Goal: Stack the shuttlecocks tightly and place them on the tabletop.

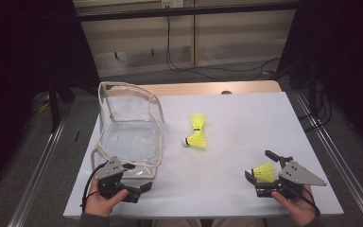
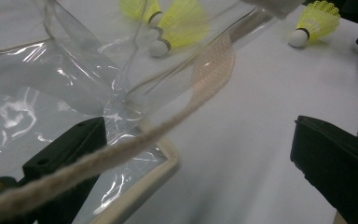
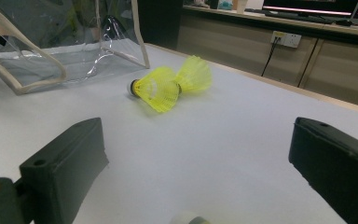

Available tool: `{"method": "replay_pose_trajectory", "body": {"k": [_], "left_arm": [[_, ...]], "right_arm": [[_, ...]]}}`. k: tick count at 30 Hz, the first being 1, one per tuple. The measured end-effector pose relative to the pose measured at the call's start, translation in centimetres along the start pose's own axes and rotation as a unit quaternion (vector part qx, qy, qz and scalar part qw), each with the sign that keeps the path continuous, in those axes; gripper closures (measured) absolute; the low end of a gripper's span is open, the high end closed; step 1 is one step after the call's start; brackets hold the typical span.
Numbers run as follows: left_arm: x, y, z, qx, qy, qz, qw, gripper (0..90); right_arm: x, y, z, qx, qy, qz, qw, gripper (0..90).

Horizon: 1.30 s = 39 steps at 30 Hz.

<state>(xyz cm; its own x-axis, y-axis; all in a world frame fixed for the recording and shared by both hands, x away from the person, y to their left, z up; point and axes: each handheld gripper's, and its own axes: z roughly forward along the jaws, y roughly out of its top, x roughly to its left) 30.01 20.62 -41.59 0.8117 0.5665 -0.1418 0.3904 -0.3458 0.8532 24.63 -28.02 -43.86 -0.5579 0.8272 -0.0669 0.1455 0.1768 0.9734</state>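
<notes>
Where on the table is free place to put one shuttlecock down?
Bare white table lies right of the two shuttlecocks, and between both grippers along the near edge. The left side is crowded by the clear bag.

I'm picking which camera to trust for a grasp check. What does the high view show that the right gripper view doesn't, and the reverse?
High view alone: both of the person's hands, the left hand-held gripper by the clear plastic pouch with beige trim, and a third yellow shuttlecock between the right hand-held gripper's open jaws.

Right gripper view alone: a wall socket and monitors behind the table.

Both: the pouch and the two yellow shuttlecocks lying mid-table.
</notes>
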Motion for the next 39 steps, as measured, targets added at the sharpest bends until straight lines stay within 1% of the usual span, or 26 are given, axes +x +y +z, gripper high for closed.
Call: {"method": "replay_pose_trajectory", "body": {"k": [15,17,25,29,31,33,34,36,37,39], "left_arm": [[0.0,0.0,-0.4,-0.003,-0.001,-0.001,1.0,4.2],[0.1,0.0,-0.5,0.0,0.003,0.003,1.0,4.1],[0.1,0.0,-0.6,-0.002,0.004,0.01,0.9999,4.1],[0.0,0.1,-0.9,-0.01,0.005,0.005,0.9999,4.1],[0.0,0.1,-1.1,-0.01,0.004,0.001,0.9999,4.1],[0.1,0.1,-1.2,-0.01,0.004,0.004,0.9999,4.1],[0.1,0.0,-1.4,-0.008,0.007,0.003,0.9999,4.1],[0.4,-0.1,-1.5,-0.012,0.01,-0.001,0.9999,4.1],[0.4,-0.2,-1.6,-0.01,0.015,-0.006,0.9998,4.1],[0.6,-0.3,-1.6,-0.01,0.017,-0.009,0.9998,4.1]], "right_arm": [[0.0,0.0,-0.1,0.002,-0.002,-0.002,1.0,3.2],[-0.1,0.0,-0.1,0.001,-0.003,0.0,1.0,3.2],[-0.1,0.0,-0.2,0.0,-0.004,-0.001,1.0,3.2],[-0.1,0.0,-0.2,0.0,-0.004,0.001,1.0,3.2],[-0.1,0.0,-0.2,0.0,-0.004,0.0,1.0,3.2],[-0.1,0.0,-0.2,0.001,-0.004,0.0,1.0,3.2],[-0.1,0.0,-0.2,0.001,-0.004,0.0,1.0,3.2],[-0.1,0.1,-0.2,0.001,-0.003,0.0,1.0,3.2],[-0.2,0.1,-0.3,0.001,-0.003,0.003,1.0,3.3],[-0.3,0.1,-0.3,0.0,-0.005,0.003,1.0,3.3]]}}
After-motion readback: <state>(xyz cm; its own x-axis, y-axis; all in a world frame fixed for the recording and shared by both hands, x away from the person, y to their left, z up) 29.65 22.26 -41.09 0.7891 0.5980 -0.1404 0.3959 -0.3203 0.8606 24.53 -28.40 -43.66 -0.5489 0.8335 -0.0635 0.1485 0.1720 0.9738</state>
